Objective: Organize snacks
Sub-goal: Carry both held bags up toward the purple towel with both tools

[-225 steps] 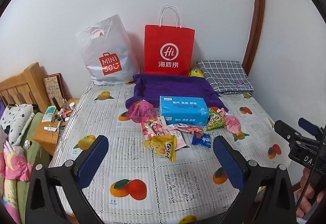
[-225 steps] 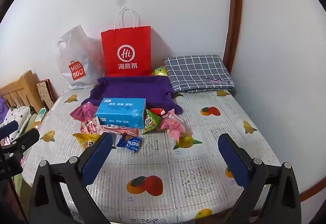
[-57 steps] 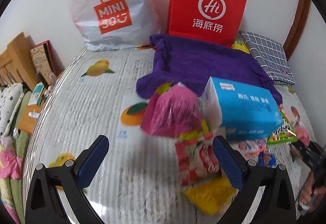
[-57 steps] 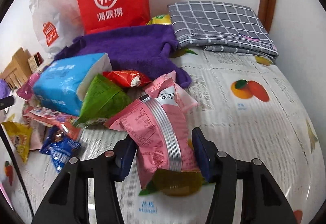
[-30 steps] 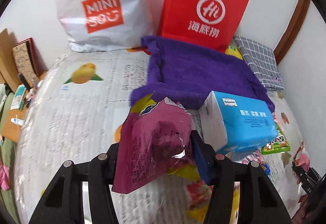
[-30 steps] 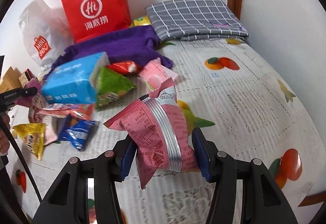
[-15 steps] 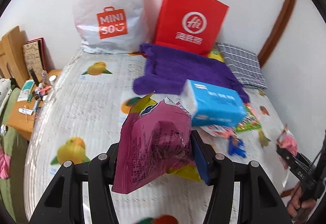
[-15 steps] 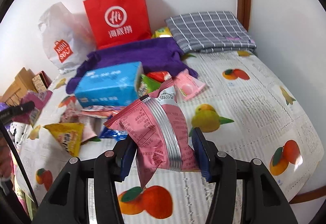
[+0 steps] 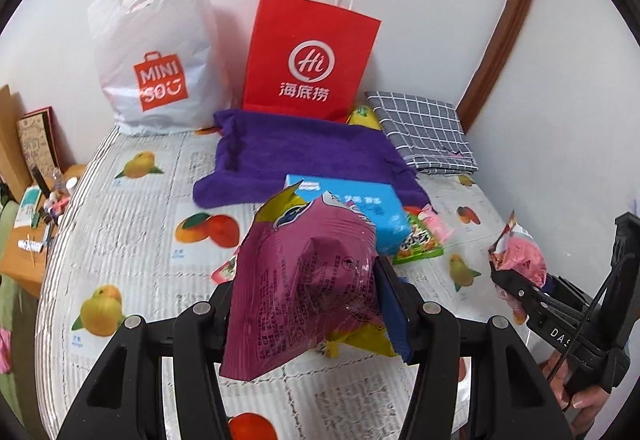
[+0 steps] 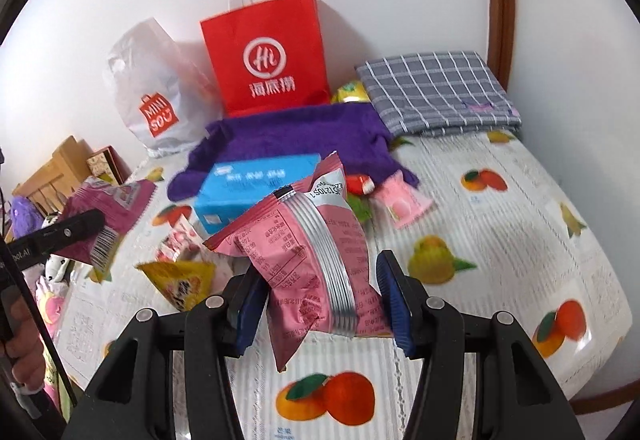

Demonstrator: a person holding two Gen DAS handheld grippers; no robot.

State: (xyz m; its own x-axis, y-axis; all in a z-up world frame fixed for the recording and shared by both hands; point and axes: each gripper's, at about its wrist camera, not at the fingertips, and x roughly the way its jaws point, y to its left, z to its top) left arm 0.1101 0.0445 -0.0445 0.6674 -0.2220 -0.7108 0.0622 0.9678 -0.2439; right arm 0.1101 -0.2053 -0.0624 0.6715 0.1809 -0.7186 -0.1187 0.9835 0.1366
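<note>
We take the blue tissue box (image 10: 256, 188) as our landmark on the fruit-print bed cover (image 10: 500, 240). In front of it, lifted clear of the cover, we see the left gripper (image 9: 308, 304) with its jaws partly closed and pressed on a magenta snack bag (image 9: 304, 280), and the right gripper (image 10: 320, 312) likewise clamped on a pink snack packet (image 10: 312, 264). Behind the box lies a purple towel (image 9: 300, 156); behind that, against the wall, stand a red paper bag (image 9: 310, 56) and, to its left, a white plastic bag (image 9: 156, 52). We cannot tell what either bag contains, since neither interior is visible. A folded grey checked cloth (image 10: 436, 92) lies behind and to the right of the box, with a yellow packet (image 10: 350, 92) wedged between it and the red bag. Loose snacks remain around the box: a small pink packet (image 10: 402, 202) and a red one (image 10: 358, 184) to its right, a green one (image 9: 420, 244) at its right front corner, and a yellow bag (image 10: 182, 280) to its front left.
</note>
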